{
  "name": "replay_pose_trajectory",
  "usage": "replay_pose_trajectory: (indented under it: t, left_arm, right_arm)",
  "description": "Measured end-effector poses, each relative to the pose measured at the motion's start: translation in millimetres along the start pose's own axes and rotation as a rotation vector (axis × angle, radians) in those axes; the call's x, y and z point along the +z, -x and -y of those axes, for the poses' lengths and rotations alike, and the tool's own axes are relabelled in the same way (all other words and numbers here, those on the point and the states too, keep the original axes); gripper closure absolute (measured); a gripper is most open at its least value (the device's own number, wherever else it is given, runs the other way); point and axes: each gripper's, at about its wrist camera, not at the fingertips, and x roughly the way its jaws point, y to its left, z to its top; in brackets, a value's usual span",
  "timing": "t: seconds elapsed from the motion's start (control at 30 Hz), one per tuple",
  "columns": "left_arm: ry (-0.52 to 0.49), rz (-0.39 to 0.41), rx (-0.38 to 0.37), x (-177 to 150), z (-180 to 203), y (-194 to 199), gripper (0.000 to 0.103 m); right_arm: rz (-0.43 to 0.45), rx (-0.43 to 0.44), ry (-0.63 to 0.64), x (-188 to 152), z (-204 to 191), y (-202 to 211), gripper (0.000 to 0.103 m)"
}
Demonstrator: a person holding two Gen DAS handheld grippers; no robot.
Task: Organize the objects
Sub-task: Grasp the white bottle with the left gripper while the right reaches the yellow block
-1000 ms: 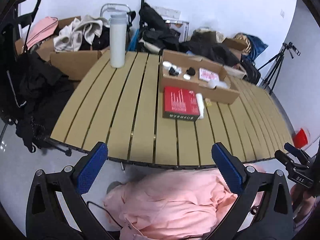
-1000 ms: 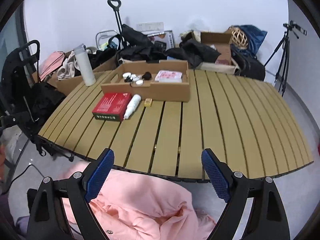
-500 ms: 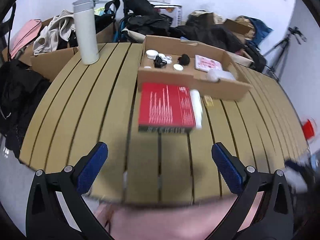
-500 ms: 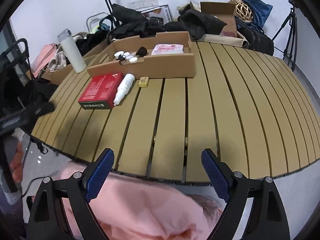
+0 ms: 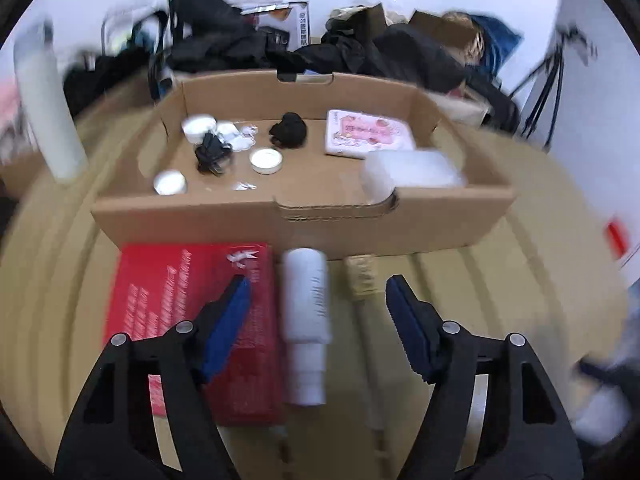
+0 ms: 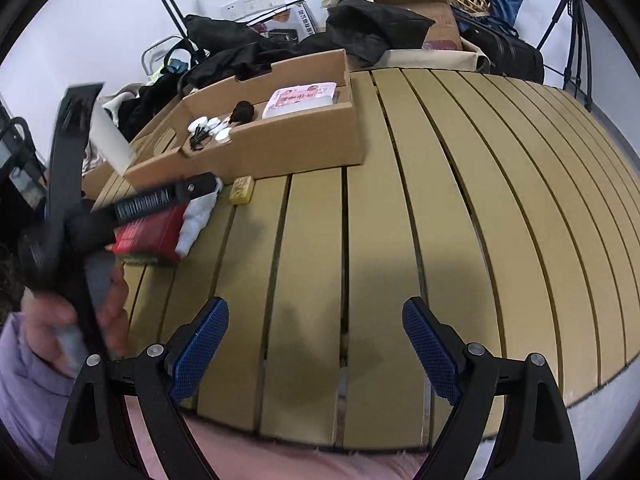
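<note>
Sorting barely begun; cardboard box (image 5: 304, 208) part-filled
Left tool (image 5: 318, 300) closing around white bottle (image 5: 306, 300), not gripping; right tool (image 6: 316, 344) wide, empty; red box (image 5: 180, 300), small yellow packet (image 5: 362, 276) wait on table (image 6: 440, 208).

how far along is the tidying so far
Done: small white jars, a black clump and a pink packet lie in the cardboard box. In hand: nothing gripped; the left tongs are closing around the white bottle. Left: that bottle, the red box and the small yellow block.
</note>
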Motion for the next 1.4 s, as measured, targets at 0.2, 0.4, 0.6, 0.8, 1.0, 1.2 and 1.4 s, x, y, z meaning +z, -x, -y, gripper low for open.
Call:
replay_pose_trajectory:
  t: [0.2,0.4,0.6,0.8,1.0,1.2,1.4]
  left_arm:
    - [-0.194,0.07,0.191,-17,-5,-6,0.033]
    - [0.068,0.034,-0.124,-9,-27,18,0.034]
    - [-0.006,0.03,-0.11,-7,1,0,0.036]
    - [0.002,0.053,-0.029,-14,-26,-5,0.037]
    - [-0.02,0.051,-0.131,-22,-49,3,0.047]
    - [-0.133,-0.011,-0.16,-33,-15,-7,0.053]
    - [-0.018,-0.027,-0.084,-15,-20,-21,0.055]
  right_arm:
    - [-0.009,-0.005,-0.006,15,4,-22,0.012]
    - [-0.005,0.026,-0.004,18,-6,-31,0.012]
    - [-0.005,0.021,0.005,15,-12,-30,0.012]
    - [-0.006,0.005,-0.015,14,-6,-27,0.012]
    - [-0.025,0.034,0.01,15,-20,-40,0.012]
    - [-0.022,0.092,0.045,30,-35,-59,0.012]
    - [-0.026,0.124,0.063,61,-45,-84,0.019]
